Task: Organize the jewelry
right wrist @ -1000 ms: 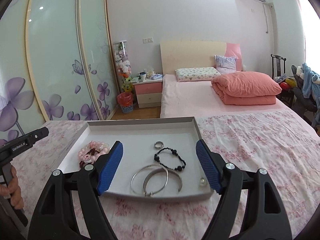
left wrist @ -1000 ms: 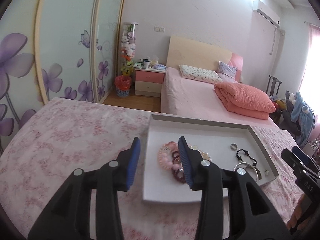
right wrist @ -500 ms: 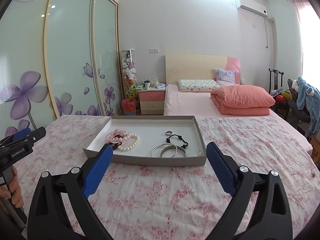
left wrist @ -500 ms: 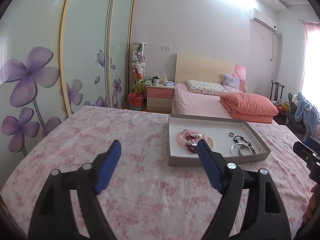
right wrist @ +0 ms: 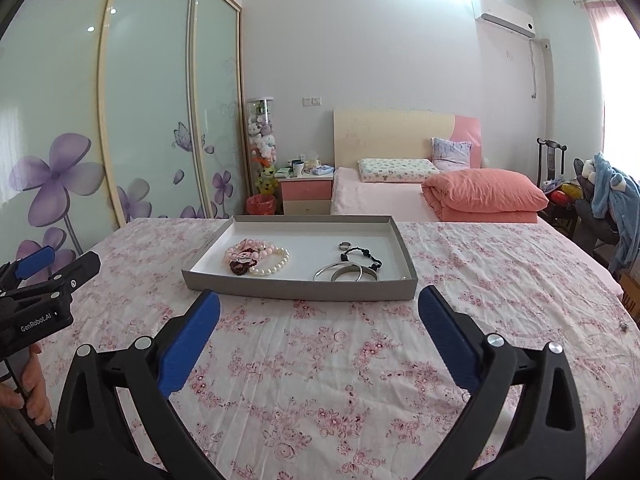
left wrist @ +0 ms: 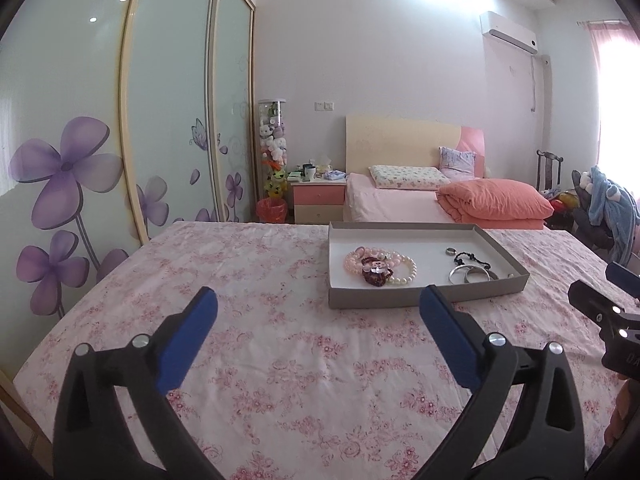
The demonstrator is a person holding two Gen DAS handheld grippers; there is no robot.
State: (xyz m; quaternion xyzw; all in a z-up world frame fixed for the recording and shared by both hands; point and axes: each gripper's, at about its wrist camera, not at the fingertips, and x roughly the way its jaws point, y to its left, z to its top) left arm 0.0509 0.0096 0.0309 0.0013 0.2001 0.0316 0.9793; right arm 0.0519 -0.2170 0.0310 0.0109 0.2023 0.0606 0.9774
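Both grippers, left (left wrist: pixel 318 334) and right (right wrist: pixel 319 330), hover with fingers wide and empty, near of the tray (right wrist: pixel 296 286). Beads (right wrist: pixel 258 258) lie left, bangles (right wrist: pixel 346 272) right; judging so, retreat level, clear of the near wall

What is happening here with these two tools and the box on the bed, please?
A person holds two pairs of tongs over a bed with a flowered sheet. The left tongs and the right tongs are both wide open and hold nothing. In front of them sits a shallow grey tray with jewelry: pink and pearl bracelets on its left side, and a ring, a black bead bracelet and silver bangles on its right. Neither pair of tongs touches the tray.
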